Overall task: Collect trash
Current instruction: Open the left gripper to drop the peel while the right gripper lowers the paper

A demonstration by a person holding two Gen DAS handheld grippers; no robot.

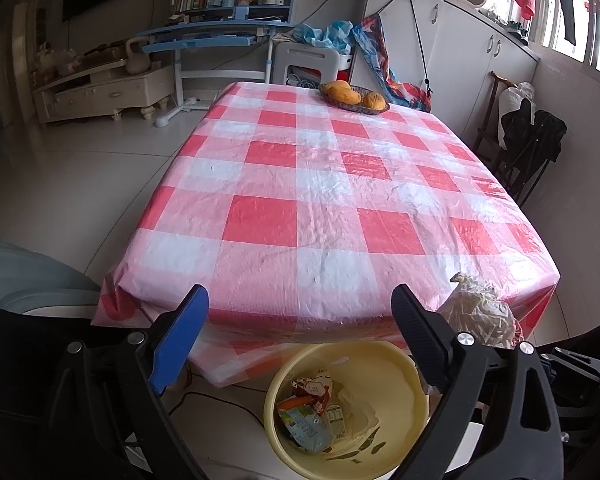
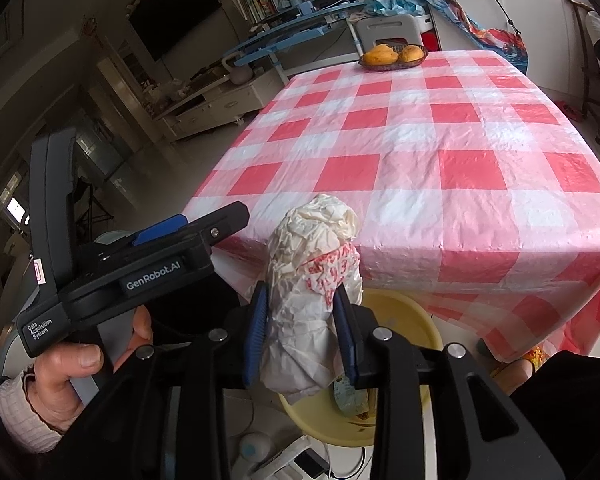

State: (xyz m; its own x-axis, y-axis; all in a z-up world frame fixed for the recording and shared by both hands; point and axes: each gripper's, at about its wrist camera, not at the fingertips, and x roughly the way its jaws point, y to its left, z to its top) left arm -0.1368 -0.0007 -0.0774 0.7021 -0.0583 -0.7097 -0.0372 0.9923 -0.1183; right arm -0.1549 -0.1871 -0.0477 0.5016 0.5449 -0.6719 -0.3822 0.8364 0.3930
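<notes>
Right gripper clamped on crumpled white paper wrapper with red print, held above the yellow bin just beside the table's near edge. Left gripper spread wide, holding nothing, over the same bin; cartons and wrappers lie inside. Checkered tablecloth beyond, fruit basket at the far end.

The round yellow plastic basin sat largely hidden behind the crumpled white paper wrapper at 6 o'clock; red print on that wrapper was unreadable.
</notes>
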